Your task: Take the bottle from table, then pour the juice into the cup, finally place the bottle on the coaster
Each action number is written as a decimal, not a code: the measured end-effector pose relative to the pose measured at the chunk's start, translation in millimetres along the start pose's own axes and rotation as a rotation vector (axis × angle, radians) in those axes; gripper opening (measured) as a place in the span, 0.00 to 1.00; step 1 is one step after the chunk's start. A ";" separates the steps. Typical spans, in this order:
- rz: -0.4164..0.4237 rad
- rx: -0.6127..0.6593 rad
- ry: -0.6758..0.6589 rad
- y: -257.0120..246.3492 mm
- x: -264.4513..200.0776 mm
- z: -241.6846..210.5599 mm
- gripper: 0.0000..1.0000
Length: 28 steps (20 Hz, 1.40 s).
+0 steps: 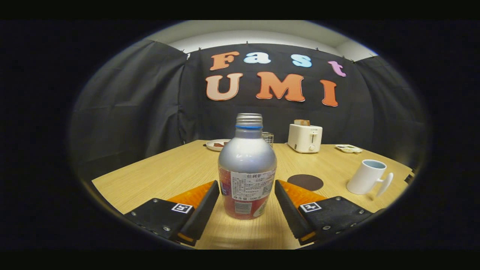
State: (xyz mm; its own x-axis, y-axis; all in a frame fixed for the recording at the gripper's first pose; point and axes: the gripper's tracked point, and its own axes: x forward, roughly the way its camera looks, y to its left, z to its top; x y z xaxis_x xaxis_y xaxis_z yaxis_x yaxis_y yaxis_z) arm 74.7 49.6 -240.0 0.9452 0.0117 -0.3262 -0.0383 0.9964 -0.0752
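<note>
Between the spread fingers of the gripper (247, 195), a bottle (247, 168) stands upright on the wooden table (176, 172), with a gap on each side so neither finger touches it. From the bottle, a plate (217, 144) lies far off at eleven o'clock, a toaster (305, 138) at one o'clock, a dark round coaster (305, 182) near at three o'clock, and a white cup (367, 177) beyond the coaster, its handle turned right.
</note>
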 end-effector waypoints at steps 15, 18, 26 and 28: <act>0.038 0.077 -0.002 -5.2 -9.2 19.9 0.76; 0.058 0.148 0.001 -12.8 -10.6 32.3 0.76; 0.118 0.422 0.020 -42.3 -9.0 48.7 0.76; 0.110 0.474 0.026 -54.2 -5.8 47.5 0.76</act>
State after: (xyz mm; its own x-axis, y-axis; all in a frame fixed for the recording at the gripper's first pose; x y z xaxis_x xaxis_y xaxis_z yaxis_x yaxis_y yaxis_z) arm 86.7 -0.6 -189.3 0.9352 0.1227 -0.3321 0.0203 0.9179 0.3963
